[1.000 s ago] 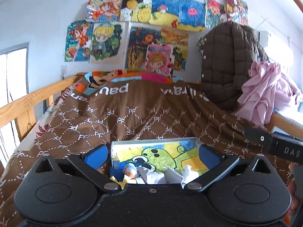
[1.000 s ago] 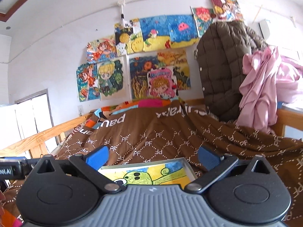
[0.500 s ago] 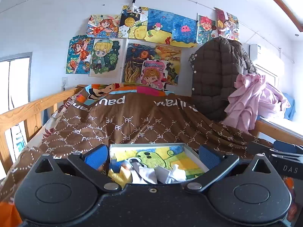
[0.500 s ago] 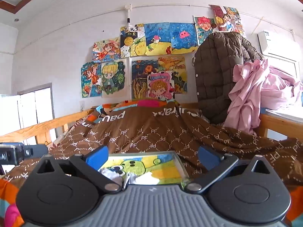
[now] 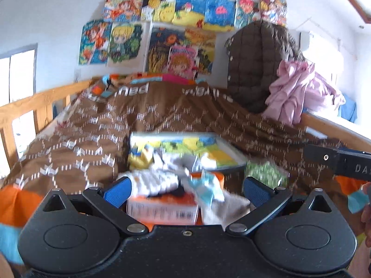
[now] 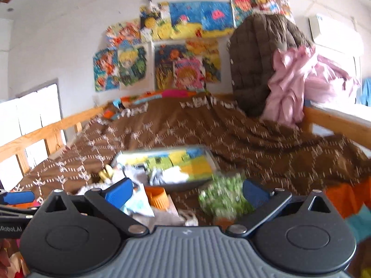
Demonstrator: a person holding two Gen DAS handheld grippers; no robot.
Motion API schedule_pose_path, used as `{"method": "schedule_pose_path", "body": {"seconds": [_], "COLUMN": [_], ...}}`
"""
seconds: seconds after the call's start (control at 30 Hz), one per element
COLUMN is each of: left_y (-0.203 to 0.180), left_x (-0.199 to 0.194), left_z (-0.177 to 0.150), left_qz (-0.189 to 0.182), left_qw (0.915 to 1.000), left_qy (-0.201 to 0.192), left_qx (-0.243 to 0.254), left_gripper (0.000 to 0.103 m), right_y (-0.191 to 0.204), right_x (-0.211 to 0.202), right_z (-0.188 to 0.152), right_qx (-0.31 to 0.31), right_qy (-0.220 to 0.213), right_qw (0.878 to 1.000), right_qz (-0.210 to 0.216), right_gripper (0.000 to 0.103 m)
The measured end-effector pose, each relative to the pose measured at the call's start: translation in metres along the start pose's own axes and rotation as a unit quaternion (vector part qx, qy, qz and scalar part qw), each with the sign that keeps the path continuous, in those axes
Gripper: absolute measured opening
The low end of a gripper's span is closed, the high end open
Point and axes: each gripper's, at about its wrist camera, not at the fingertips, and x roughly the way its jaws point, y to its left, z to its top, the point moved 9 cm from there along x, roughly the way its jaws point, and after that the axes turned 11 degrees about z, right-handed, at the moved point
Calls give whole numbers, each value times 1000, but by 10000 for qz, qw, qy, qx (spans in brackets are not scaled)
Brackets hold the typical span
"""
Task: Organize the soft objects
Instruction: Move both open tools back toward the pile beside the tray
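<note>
Though blurred, a shallow tray (image 5: 231, 149) of crumpled cloths (image 5: 162, 159) beyond both grippers' wide-apart, empty fingers (image 5: 117, 191).

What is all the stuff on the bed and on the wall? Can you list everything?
bedspread: one, brown with white pattern, covering the bed
picture tray: one, yellow, green and blue, on the bedspread
small clothes: a blurred pile, white, yellow and pale blue, at the tray's near edge
box: one, orange and white, nearest the left tool
green bundle: one, green and white, right of the pile
drawings: many, colourful, on the wall
quilted jacket: one, brown, hanging at right
pink garment: one, beside the jacket
bed rail: wooden, left side
left tool: open, empty
right tool: open, empty
</note>
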Motion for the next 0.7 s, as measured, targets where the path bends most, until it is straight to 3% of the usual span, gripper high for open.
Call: {"method": "schedule_pose_path", "body": {"seconds": [0.43,0.7], "left_y": [0,3], "left_x": [21,35], "left_z": [-53,-66], "left_qz": [33,116], "left_qw": [9937,9888], "left_qy": [1093,1457], "left_qx": [244,288], "left_gripper": [102,102], "right_y": [-5,-7], "right_x": [32,51], "right_z": [-43,-64], "right_qx": [164,287], "right_qy": [1420,2033], "right_qw": [9897,9787], "right_qz": [-70,-49], "right_gripper": [103,103]}}
